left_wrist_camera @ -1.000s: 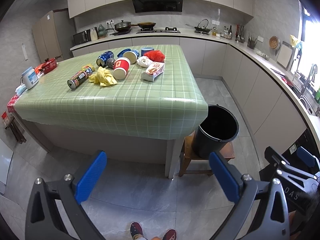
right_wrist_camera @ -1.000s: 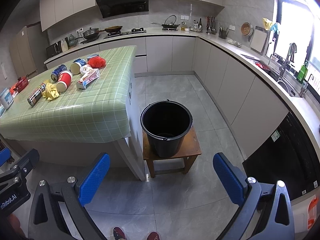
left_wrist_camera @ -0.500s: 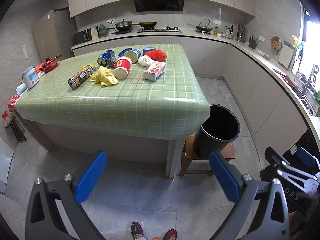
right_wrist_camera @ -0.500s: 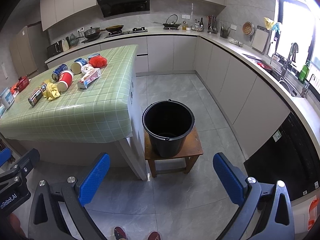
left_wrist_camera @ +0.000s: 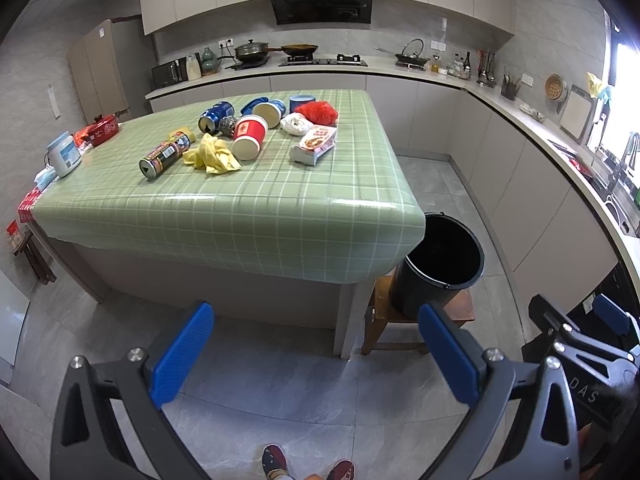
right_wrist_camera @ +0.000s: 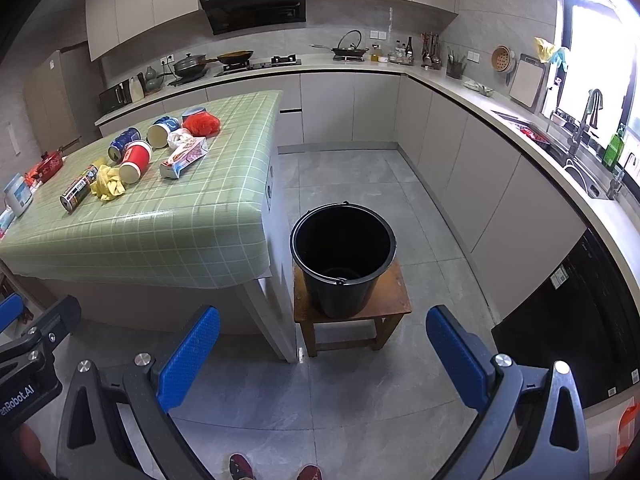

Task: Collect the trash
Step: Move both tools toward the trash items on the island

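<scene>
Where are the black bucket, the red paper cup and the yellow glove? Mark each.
black bucket [right_wrist_camera: 344, 292], right wrist view, front outer wall.
red paper cup [left_wrist_camera: 249, 133], left wrist view, red side.
yellow glove [left_wrist_camera: 212, 156], left wrist view, crumpled middle.

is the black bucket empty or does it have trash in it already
Looks empty: the right wrist view shows the black bucket's bare dark bottom.

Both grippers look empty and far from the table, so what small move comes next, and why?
Probably step toward the green checked table: left gripper and right gripper hang open, holding nothing, short of it, and the black bucket looks empty.
</scene>
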Action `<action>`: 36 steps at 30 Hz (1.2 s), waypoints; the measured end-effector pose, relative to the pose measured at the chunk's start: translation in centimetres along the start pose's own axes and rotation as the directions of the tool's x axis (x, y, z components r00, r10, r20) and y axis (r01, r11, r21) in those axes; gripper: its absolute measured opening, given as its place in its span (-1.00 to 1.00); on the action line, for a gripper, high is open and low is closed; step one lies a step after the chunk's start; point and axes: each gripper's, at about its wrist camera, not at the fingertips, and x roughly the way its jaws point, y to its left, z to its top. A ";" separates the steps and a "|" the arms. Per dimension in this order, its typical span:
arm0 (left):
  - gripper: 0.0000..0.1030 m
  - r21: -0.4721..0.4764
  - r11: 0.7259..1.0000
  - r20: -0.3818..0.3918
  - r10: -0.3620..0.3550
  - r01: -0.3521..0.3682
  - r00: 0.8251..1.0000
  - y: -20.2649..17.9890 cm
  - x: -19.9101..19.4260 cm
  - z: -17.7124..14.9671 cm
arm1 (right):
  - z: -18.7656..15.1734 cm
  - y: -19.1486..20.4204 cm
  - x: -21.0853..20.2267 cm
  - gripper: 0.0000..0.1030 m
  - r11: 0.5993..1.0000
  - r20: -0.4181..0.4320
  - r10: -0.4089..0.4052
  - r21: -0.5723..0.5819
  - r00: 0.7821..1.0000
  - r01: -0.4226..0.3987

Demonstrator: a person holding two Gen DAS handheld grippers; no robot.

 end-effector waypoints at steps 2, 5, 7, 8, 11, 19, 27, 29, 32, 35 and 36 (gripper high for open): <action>1.00 -0.002 1.000 -0.002 0.002 -0.002 1.000 0.0 0.0 0.2 | 0.1 0.0 0.1 1.00 1.000 0.002 0.003 -0.001 1.000 -0.003; 1.00 -0.006 1.000 -0.002 0.005 -0.005 1.000 0.0 0.2 0.3 | 0.3 -0.1 0.2 1.00 1.000 0.008 0.011 0.001 1.000 -0.011; 1.00 -0.006 1.000 -0.004 0.014 -0.014 1.000 0.1 0.4 0.5 | 0.4 -0.2 0.3 1.00 1.000 0.010 0.021 0.004 1.000 -0.021; 1.00 -0.009 1.000 -0.006 0.021 -0.021 1.000 0.2 0.5 0.7 | 0.5 -0.2 0.4 1.00 1.000 0.011 0.024 0.003 1.000 -0.024; 1.00 -0.028 0.999 -0.011 0.042 -0.042 0.999 1.0 1.0 1.0 | 0.9 0.0 0.8 1.00 0.999 0.017 0.040 0.000 0.999 -0.040; 1.00 -0.102 0.988 -0.027 0.117 -0.119 0.993 5.2 3.6 2.8 | 3.0 2.7 2.6 1.00 0.997 0.032 0.078 -0.025 0.996 -0.077; 1.00 -0.118 0.984 -0.031 0.127 -0.130 0.991 10.5 9.0 6.7 | 6.6 8.9 6.7 1.00 0.996 0.040 0.082 -0.050 0.996 -0.080; 1.00 -0.116 0.986 -0.042 0.120 -0.124 0.992 12.0 10.5 8.0 | 7.8 10.6 8.0 1.00 0.996 0.027 0.082 -0.041 0.996 -0.081; 1.00 -0.108 0.987 -0.049 0.113 -0.118 0.992 14.1 12.9 10.1 | 9.8 13.7 10.1 1.00 0.997 0.017 0.071 -0.033 0.997 -0.071; 1.00 -0.083 0.992 -0.067 0.091 -0.096 0.994 15.8 15.5 12.0 | 11.8 16.6 12.0 1.00 0.997 0.008 0.070 -0.008 0.997 -0.070; 1.00 -0.073 0.993 -0.071 0.084 -0.090 0.994 16.4 16.5 12.7 | 12.4 17.4 12.7 1.00 0.998 0.002 0.068 -0.002 0.998 -0.068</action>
